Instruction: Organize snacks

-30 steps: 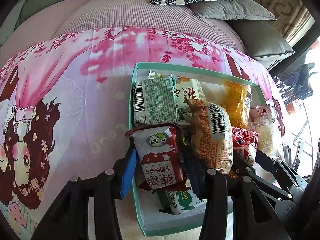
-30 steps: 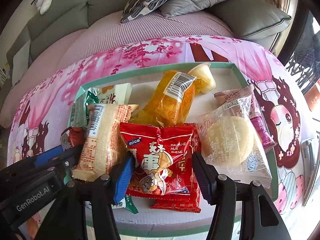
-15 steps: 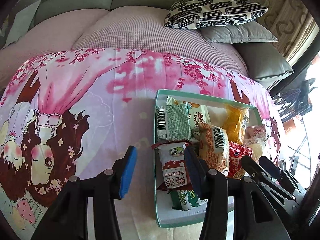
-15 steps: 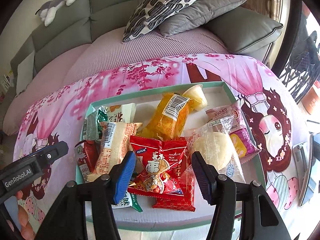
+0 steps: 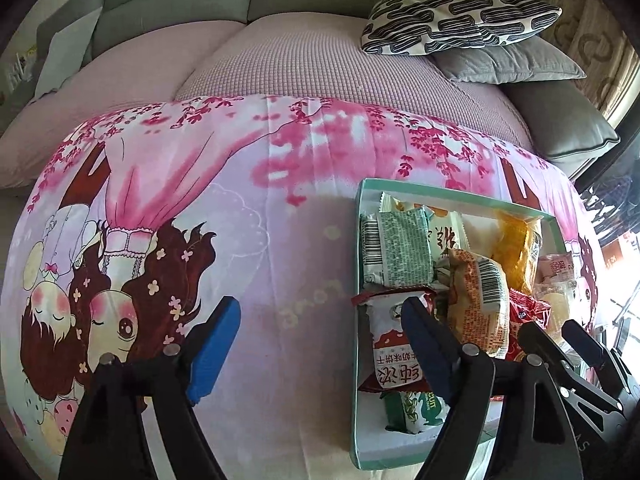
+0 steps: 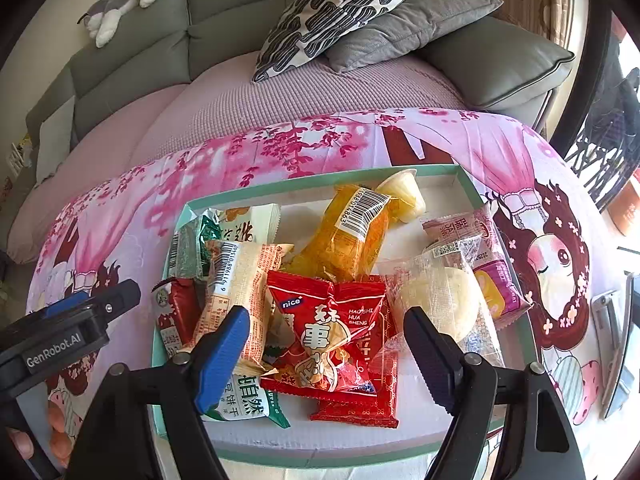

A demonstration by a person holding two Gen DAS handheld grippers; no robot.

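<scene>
A teal-rimmed box on a pink cartoon cloth holds several snack packets. My left gripper hovers over bare cloth just left of the box, jaws opening, nothing between them. Its right finger overlaps a red-and-white biscuit packet lying in the box. My right gripper hangs above the box's front, jaws opening. A red peanut packet lies below the gap, and the pads do not touch it. Beside it lie a beige barcoded packet and a clear-wrapped bun. The left gripper shows at the left.
An orange packet, a jelly cup and a green packet fill the back of the box. A sofa with patterned cushions and a plush toy lies behind. A flat dark device rests at the cloth's right edge.
The left gripper let go of the red-and-white biscuit packet in the box, drew back to the left and spread wide. The right gripper's jaws spread wider around the red packet.
</scene>
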